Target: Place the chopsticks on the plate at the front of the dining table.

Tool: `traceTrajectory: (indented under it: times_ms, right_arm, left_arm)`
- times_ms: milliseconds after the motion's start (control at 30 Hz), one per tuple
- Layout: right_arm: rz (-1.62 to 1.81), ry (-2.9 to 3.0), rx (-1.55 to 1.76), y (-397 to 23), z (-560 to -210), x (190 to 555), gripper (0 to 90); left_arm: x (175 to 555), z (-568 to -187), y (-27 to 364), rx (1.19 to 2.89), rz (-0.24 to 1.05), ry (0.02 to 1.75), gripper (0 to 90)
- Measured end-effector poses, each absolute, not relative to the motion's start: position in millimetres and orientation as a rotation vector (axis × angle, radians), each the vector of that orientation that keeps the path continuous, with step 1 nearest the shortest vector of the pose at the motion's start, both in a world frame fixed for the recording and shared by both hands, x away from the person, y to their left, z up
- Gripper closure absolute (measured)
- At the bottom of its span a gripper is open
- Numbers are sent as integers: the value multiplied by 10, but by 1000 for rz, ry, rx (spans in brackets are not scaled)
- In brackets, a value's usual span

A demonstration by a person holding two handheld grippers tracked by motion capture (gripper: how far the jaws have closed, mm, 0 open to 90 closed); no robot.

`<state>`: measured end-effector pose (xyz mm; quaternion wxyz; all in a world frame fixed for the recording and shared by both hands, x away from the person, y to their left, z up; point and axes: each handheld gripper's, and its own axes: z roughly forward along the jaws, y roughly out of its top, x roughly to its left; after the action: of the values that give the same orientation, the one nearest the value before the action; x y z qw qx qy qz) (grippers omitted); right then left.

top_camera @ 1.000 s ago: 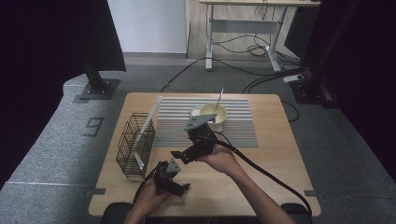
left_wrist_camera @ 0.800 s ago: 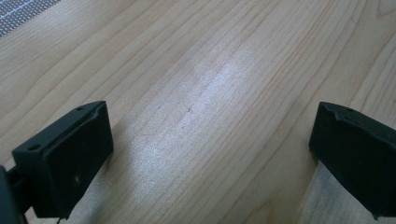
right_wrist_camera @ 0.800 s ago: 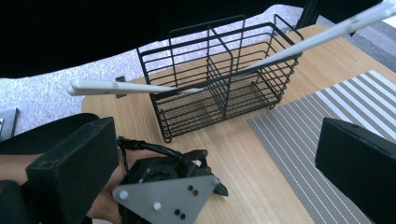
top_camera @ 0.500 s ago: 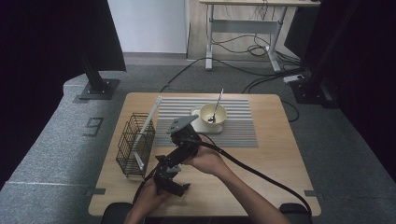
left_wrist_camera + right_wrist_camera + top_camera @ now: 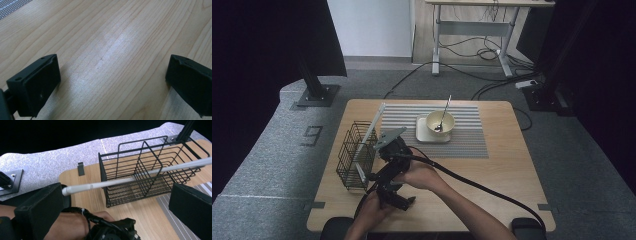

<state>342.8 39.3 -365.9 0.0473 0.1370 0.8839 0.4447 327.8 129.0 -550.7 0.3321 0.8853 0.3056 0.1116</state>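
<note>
While both jaws gape empty, the right gripper (image 5: 384,145) seemingly nears the wire basket (image 5: 150,172).

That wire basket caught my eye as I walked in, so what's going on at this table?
A person sits at a wooden table with a gripper in each hand. The right gripper, jaws open, is beside the black wire basket, near a long white rod that leans across the basket's top. The left gripper is open too, low over bare wood. Farther back, a bowl with a spoon in it sits on a striped mat, apart from both grippers.
</note>
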Motion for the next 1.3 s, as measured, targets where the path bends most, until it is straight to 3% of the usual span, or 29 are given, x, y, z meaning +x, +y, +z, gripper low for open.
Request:
traceTrajectory:
  times_ms: [333,1000,1300]
  right_arm:
    - [1313,2719,409,518,-3752,3445,0]
    - [1290,2612,534,389,-3674,3681,0]
    - [1259,2582,577,419,-3747,3817,40]
  left_arm:
    - [3277,-5506,1289,2313,291,801,0]
    - [3278,-5507,1290,2313,293,799,0]
    - [3281,-5506,1293,2317,293,794,0]
